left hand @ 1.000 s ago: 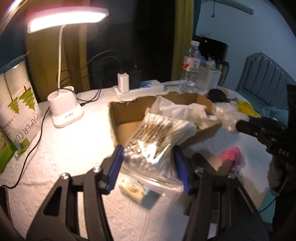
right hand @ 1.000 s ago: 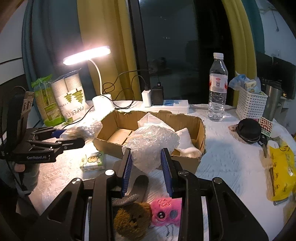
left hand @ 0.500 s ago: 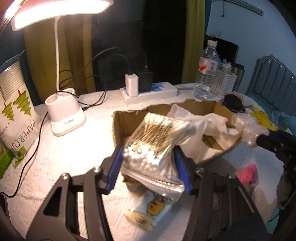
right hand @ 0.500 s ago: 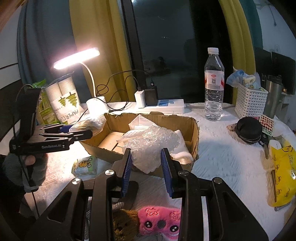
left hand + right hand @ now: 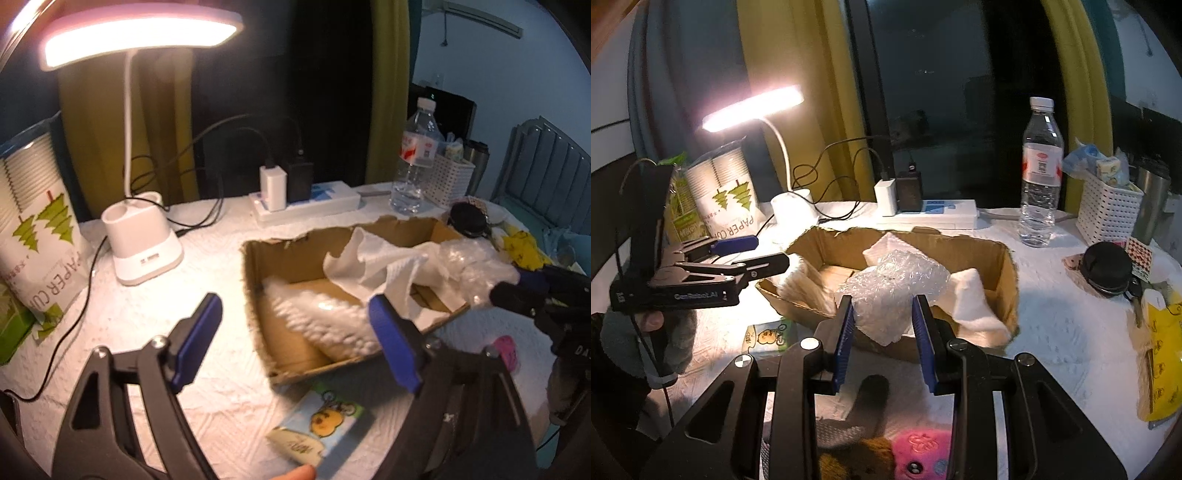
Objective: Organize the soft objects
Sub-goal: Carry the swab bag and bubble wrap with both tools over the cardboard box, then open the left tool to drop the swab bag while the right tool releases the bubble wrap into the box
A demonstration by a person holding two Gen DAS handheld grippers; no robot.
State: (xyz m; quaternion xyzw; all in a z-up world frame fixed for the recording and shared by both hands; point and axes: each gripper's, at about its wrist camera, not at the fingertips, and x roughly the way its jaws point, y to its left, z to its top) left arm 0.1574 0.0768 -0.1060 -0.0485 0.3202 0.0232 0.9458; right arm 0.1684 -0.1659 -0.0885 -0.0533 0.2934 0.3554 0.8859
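Covering the work surface, the white textured table cover carries all items. The cardboard box sits at its centre, top open, edges torn. Inside the box, the bag of cotton swabs lies against the near-left wall, blurred in the left wrist view; white paper towel lies crumpled toward the far side.

The left gripper hovers above the near-left corner of the box with its jaws spread wide and nothing between them. The right gripper has its jaws clamped on the bubble wrap, which is held over the near wall of the box.

The desk lamp stands left of the box, lit. The water bottle stands upright behind the box. The tissue pack lies on the cover just beside the near wall. The pink plush lies below the right gripper.
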